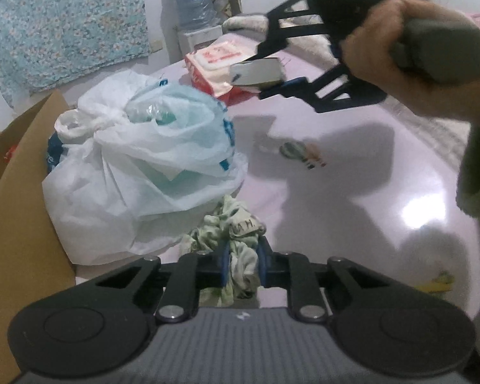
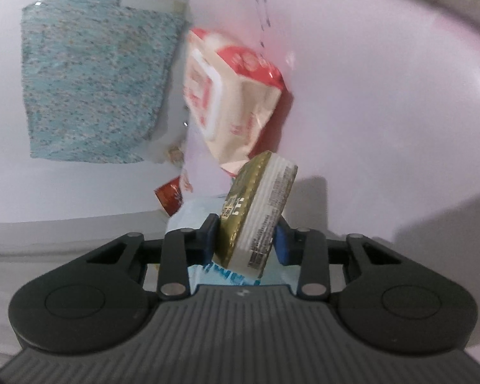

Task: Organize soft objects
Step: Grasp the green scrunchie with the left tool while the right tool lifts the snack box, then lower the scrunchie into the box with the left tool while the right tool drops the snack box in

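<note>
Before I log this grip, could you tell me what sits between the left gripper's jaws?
A crumpled pale green cloth, pinched by the left gripper, in the left wrist view.
</note>
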`<state>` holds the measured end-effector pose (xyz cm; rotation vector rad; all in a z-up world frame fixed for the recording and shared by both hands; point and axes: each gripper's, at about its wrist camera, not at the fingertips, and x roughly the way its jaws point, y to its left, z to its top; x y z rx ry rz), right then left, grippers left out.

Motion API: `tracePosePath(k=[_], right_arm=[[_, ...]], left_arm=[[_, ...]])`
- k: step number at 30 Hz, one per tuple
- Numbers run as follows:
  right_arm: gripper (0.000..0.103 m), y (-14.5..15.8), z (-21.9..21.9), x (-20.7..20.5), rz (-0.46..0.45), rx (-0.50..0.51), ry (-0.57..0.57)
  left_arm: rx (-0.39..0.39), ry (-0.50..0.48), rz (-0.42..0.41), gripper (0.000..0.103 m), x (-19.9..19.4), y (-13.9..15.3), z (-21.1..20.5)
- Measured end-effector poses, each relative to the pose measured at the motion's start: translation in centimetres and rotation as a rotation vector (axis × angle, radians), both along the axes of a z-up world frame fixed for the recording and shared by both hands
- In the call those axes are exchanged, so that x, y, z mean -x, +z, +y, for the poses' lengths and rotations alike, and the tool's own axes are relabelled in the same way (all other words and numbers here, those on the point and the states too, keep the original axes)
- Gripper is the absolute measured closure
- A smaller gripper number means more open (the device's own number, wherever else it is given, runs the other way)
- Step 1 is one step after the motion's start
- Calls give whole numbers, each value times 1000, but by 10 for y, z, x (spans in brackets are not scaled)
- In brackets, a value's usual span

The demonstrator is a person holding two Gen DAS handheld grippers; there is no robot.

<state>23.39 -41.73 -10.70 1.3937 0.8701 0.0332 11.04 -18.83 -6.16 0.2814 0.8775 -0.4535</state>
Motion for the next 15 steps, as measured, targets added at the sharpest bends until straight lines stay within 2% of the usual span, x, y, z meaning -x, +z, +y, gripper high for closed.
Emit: tracePosePath(k=[3, 7, 11, 15], right_arm=[[69, 33, -8, 25, -73, 37, 6], [69, 84, -5, 53, -192, 90, 76], [69, 132, 41, 62, -310, 159, 233], [69, 155, 106, 57, -369, 196, 425]], left_arm=[[68, -13, 4, 85, 10, 20, 9], [177, -18, -24, 85, 25, 61, 37], [265, 43, -71, 85, 32, 99, 90], [313, 171, -127, 85, 37, 130, 159]])
